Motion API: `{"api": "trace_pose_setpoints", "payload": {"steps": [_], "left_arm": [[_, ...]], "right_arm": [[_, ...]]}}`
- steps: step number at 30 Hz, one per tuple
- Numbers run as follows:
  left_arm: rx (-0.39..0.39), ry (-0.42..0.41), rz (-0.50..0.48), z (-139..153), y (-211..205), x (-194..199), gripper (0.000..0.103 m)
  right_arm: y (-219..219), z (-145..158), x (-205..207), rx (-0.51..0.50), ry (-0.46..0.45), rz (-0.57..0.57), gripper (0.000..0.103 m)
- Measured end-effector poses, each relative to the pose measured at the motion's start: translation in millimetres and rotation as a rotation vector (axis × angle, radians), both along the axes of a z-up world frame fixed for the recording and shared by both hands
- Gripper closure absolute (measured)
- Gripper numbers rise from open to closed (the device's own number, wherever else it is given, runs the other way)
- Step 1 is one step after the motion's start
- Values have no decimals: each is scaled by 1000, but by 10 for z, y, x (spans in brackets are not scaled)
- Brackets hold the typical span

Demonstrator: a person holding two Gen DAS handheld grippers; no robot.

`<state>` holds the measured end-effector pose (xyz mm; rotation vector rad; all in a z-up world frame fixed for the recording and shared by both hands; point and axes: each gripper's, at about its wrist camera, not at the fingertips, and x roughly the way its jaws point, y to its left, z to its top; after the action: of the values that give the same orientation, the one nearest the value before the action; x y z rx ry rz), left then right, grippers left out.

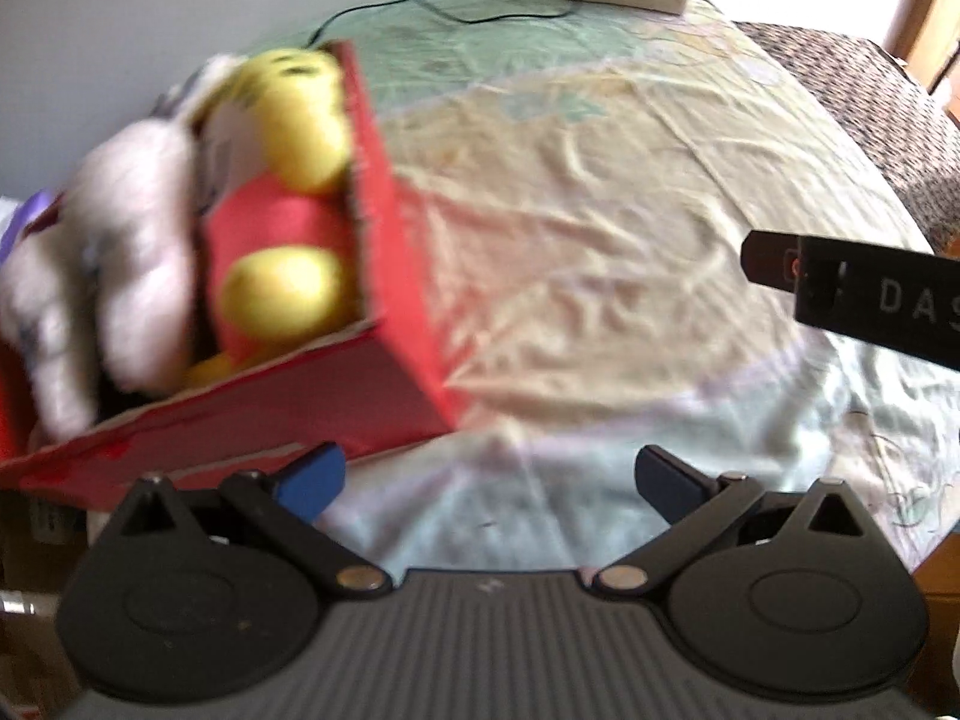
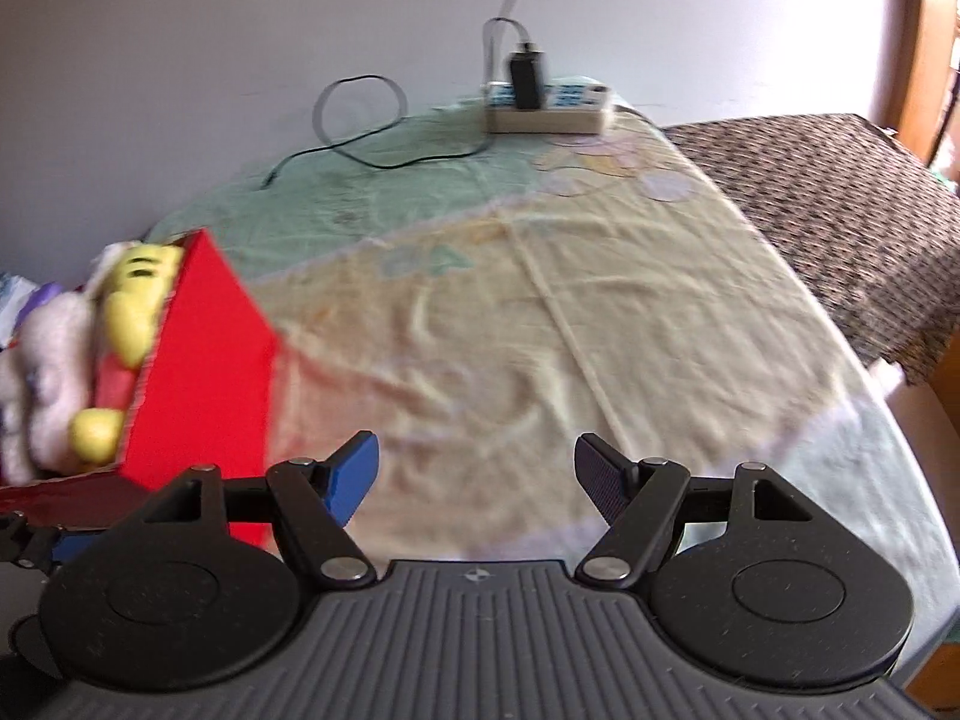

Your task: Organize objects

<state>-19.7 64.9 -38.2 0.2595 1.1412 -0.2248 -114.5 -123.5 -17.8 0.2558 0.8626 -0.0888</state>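
A red cardboard box (image 1: 396, 276) stands at the left on the cloth-covered table (image 1: 600, 228). It holds a yellow and red plush toy (image 1: 294, 138) and a white plush toy (image 1: 120, 252). My left gripper (image 1: 489, 483) is open and empty, its left fingertip close to the box's near corner. In the right wrist view the box (image 2: 204, 366) is at the left with the yellow plush (image 2: 135, 300) and the white plush (image 2: 42, 372) inside. My right gripper (image 2: 477, 483) is open and empty over the cloth. Part of it shows as a black bar in the left wrist view (image 1: 864, 306).
A power strip (image 2: 549, 108) with a black plug and a thin black cable (image 2: 360, 156) lies at the far edge by the wall. A brown patterned cover (image 2: 840, 228) lies beyond the table's right side. Purple and white items (image 2: 24, 300) sit behind the box.
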Motion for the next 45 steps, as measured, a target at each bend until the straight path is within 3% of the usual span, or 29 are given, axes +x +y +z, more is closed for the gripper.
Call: {"api": "trace_pose_setpoints", "payload": {"steps": [9, 18, 35, 45], "left_arm": [[4, -6, -67, -7, -383, -36, 0], [19, -71, -73, 117, -518, 3, 0], [-9, -174, 52, 409, -22, -35, 0], [-33, -182, 135, 493, 403, 51, 0]], "right_arm": [[-342, -38, -60, -5, 7, -51, 28], [-420, -32, -69, 0, -1, -36, 26], [4, 158, 75, -5, -59, 93, 24], [406, 329, 151, -5, -94, 149, 23]]}}
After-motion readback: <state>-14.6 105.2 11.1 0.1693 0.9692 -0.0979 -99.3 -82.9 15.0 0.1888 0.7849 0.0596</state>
